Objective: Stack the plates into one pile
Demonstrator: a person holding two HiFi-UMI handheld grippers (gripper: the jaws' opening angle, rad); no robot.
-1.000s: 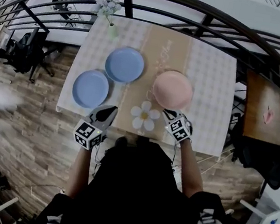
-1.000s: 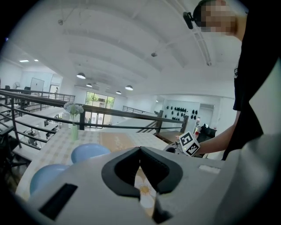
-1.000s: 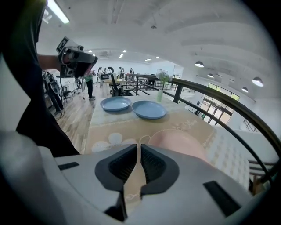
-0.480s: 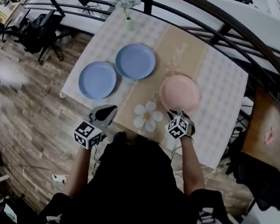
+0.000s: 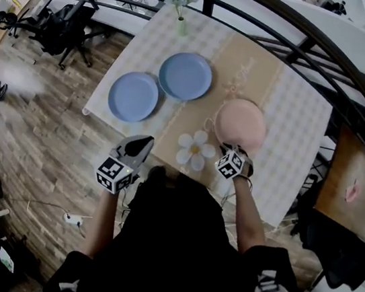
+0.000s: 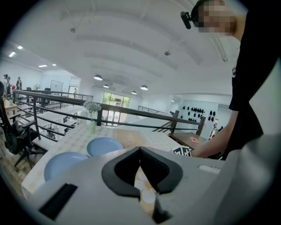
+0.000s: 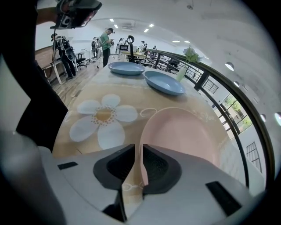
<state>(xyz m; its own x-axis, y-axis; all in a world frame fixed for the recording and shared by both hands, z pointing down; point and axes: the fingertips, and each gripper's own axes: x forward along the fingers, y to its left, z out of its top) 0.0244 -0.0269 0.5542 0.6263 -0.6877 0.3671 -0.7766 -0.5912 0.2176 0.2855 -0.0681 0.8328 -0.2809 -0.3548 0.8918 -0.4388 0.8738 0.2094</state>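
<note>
1. Lower than a second ago and tipped more steeply: right gripper (image 5: 230,149) (image 7: 141,147), now at the near rim of the pink plate (image 5: 241,121) (image 7: 186,132), just right of the white daisy (image 5: 193,150) (image 7: 103,117).
2. Right jaws just opening, a little apart, with the plate's rim standing in the narrow gap; a sliver of space on one side, so no pinch on it.
3. Pink plate flat on the table (image 5: 295,128), close beyond the daisy and to its right.
4. Left gripper (image 5: 144,141) (image 6: 139,148) left of the daisy at the table's near edge, hardly shifted since a second ago; jaw tips closed together, nothing between them.
5. Two blue plates beyond the daisy and to its left, just beside each other: nearer blue plate (image 5: 133,96) (image 6: 63,165) (image 7: 126,67), farther blue plate (image 5: 185,76) (image 6: 104,146) (image 7: 164,82). No stack yet.
6. Small flower vase (image 5: 180,22) well beyond the daisy, at the far edge.
</note>
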